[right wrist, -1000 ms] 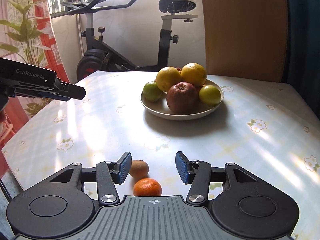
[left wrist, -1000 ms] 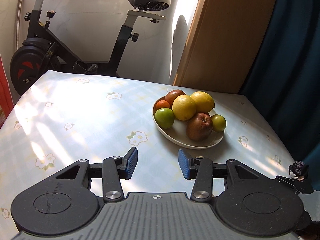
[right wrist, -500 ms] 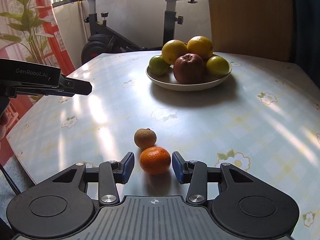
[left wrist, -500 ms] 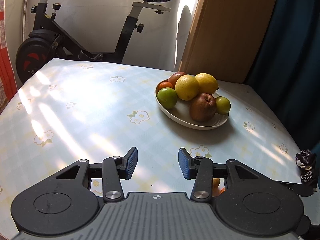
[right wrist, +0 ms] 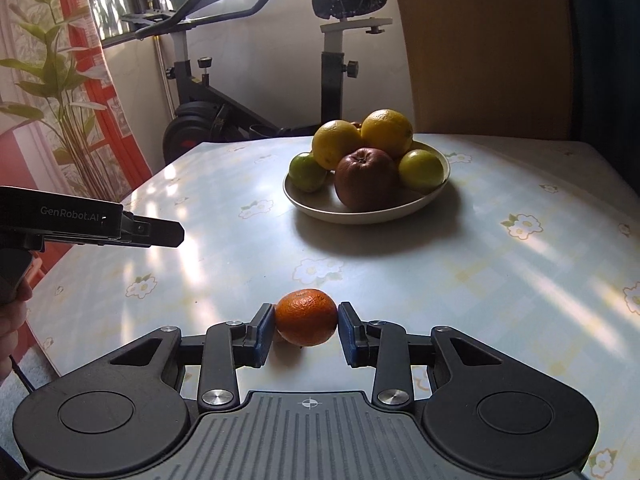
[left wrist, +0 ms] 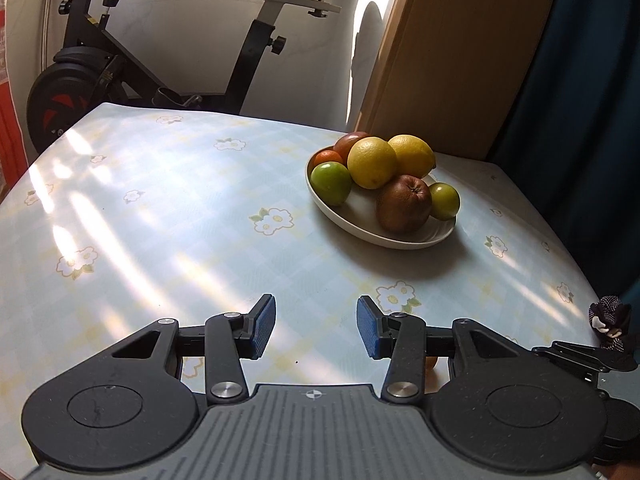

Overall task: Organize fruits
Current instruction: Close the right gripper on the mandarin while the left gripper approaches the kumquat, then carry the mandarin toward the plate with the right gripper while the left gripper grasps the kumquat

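My right gripper (right wrist: 306, 326) has just closed on the round orange tangerine (right wrist: 306, 317), well before the cream fruit plate (right wrist: 320, 209); my left gripper (left wrist: 316, 326) gapes narrowly, empty.

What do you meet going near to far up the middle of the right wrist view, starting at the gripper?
Right gripper → orange mandarin between its pads → bare tablecloth → fruit plate → dark red apple → exercise bike.
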Available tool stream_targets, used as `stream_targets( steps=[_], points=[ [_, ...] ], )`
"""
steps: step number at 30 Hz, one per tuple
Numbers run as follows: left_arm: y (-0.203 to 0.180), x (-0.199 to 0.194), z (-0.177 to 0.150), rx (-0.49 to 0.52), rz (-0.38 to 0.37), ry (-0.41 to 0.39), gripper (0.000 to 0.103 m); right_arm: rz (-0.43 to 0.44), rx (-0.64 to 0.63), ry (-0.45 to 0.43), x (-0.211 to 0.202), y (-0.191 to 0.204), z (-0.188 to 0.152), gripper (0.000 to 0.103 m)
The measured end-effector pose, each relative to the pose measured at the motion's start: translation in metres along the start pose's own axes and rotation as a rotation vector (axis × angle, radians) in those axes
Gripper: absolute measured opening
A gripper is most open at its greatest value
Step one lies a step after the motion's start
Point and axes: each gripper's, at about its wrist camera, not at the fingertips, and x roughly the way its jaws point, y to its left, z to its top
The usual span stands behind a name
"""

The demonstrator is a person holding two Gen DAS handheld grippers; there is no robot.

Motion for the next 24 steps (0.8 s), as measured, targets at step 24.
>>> stream_targets(
  steps=[24],
  points=[
    [-0.051, 0.066, -0.016, 0.094, -0.221, 0.244, 0.045, -0.068, 0.027, -0.071, -0.011, -0.045, 0.015, 0.031]
  ],
)
